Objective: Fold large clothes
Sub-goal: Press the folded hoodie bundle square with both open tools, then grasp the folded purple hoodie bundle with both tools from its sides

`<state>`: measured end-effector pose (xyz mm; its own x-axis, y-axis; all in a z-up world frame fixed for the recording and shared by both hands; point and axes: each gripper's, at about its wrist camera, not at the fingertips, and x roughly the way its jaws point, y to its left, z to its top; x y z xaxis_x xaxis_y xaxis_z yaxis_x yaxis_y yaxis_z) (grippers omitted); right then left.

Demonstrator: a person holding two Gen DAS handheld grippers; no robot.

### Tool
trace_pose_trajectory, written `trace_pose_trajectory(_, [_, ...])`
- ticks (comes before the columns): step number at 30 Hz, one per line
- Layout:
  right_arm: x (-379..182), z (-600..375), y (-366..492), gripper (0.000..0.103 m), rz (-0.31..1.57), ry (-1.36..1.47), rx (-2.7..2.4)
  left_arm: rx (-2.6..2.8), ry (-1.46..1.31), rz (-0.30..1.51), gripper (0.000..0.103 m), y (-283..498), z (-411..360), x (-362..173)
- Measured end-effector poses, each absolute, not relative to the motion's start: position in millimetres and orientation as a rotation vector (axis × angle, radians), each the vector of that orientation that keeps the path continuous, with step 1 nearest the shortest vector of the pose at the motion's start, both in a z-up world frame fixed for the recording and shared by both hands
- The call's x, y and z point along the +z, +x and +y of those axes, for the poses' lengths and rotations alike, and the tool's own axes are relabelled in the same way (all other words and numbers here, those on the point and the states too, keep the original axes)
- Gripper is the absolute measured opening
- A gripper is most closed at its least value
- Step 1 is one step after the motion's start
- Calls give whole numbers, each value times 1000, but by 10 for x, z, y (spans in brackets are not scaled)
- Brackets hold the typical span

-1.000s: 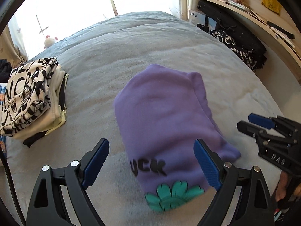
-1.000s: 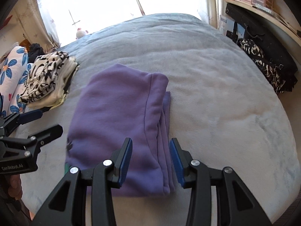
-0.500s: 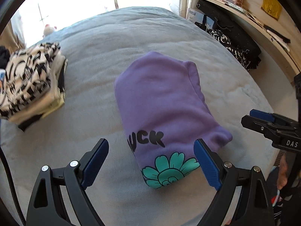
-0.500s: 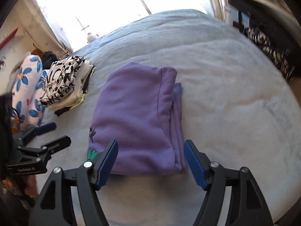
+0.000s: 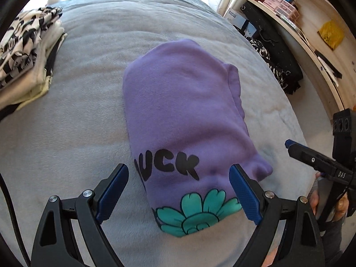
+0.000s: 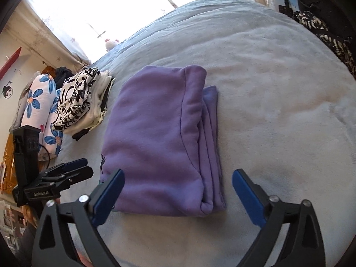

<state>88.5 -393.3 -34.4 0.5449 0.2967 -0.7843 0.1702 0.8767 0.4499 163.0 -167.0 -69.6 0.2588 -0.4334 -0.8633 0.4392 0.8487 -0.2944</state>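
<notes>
While both grippers hang above it, the folded purple sweatshirt (image 5: 184, 115) lies near the middle of the grey blanket (image 5: 77, 133) that covers the bed. Left wrist view: the left gripper (image 5: 179, 191) has its blue-padded jaws set wide apart over the near end of the garment, where black lettering (image 5: 166, 163) and a teal flower print (image 5: 195, 211) show; the pads do not appear to press on the fabric. At the right edge of this view the right gripper (image 5: 311, 158) appears from the side, with part of a hand (image 5: 320, 202) below it.

Right wrist view: the right gripper (image 6: 178, 194) has its jaws opening, already wide, and the near edge of the sweatshirt (image 6: 160, 138) lies in the gap between the pads, clear of both. Layered folded edges run along the right side of the garment. At the lower left the left gripper (image 6: 64, 173) is seen from the side, just beside the near left corner of the sweatshirt.

A stack of folded clothes (image 6: 80, 102), topped by a black-and-white patterned piece, rests on the blanket left of the sweatshirt, apart from it. A pillow with blue flowers (image 6: 37, 102) lies beyond the stack at the bed's edge. A small plush toy (image 6: 111, 43) sits by the bright window. Dark clothing (image 5: 273, 66) is heaped at the right side of the bed, below a wooden shelf (image 5: 307, 22) carrying pink boxes (image 5: 280, 2).
</notes>
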Motion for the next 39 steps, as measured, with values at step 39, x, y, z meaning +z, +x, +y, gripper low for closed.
trace_pose_trajectory(39, [-1553,-4106,1917,103,1206,726,489,-722,-282,1209,103,2285,-1881,-1623])
